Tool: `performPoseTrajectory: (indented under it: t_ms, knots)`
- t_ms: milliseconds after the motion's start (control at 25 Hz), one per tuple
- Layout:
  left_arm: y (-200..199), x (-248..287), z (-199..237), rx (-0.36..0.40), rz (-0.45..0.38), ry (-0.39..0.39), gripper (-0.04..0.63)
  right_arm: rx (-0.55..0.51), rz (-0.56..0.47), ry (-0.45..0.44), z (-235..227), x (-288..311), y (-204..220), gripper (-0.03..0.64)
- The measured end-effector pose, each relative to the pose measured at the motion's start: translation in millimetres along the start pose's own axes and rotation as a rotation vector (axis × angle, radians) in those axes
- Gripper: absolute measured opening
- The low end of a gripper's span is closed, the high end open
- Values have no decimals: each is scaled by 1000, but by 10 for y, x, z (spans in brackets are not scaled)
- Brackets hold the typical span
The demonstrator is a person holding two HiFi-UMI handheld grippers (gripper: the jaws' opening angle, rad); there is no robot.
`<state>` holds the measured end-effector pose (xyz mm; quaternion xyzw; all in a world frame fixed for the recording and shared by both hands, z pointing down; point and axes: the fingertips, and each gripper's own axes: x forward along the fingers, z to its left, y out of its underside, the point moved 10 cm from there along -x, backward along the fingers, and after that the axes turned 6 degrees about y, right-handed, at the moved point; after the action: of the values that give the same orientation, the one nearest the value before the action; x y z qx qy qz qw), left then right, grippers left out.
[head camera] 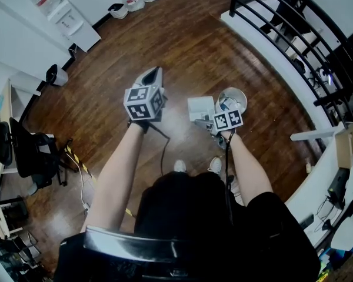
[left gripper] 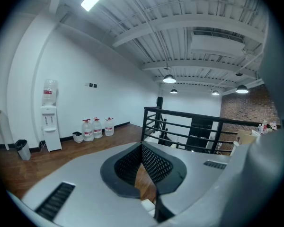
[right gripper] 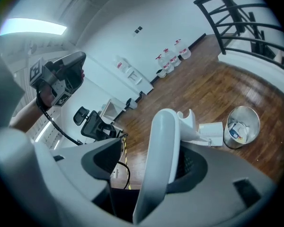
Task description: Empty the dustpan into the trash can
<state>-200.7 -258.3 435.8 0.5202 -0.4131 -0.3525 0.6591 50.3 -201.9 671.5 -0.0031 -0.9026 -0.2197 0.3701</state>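
Left claw (left gripper: pixel 142 148) is shut tight with nothing in it, held up roughly level. Its own view just stares across the room: a water dispenser (left gripper: pixel 49 122), some big water jugs (left gripper: pixel 97 127) along the wall and a black railing (left gripper: pixel 189 126). No dustpan or bin in that one at all.

The right gripper view is the useful one. The right claw (right gripper: pixel 157 148) stands open, with the dustpan's white handle (right gripper: pixel 163 169) upright between the jaws. There's a clear gap on the left jaw's side, while the handle sits close against the right jaw. Past the handle, the pan end sits right up against the metal mesh trash can (right gripper: pixel 250 113), which has some blue and white scraps inside. That view also catches the left gripper hanging up in the air off to the side.

The head view shows the dustpan (head camera: pixel 200 107) over the wood floor (head camera: pixel 188 46), just left of the can. Can't tell whether it's actually resting on the floor.
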Motion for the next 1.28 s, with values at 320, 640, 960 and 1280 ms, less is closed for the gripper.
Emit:
performPoseTrajectory:
  t_ms: [320, 640, 960, 1280]
  knots:
    - [8, -83, -76, -24, -20, 16, 3, -27, 3, 84, -14, -172, 53, 368]
    - [-9, -210, 1, -92, -63, 24, 3, -35, -34, 174, -9, -400, 71, 368]
    - [-64, -523, 43, -67, -138, 43, 3, -68, -182, 402, 28, -828, 116, 368]
    - [-160, -840, -61, -28, -203, 97, 3, -195, -505, 481, 654, -1401, 43, 256]
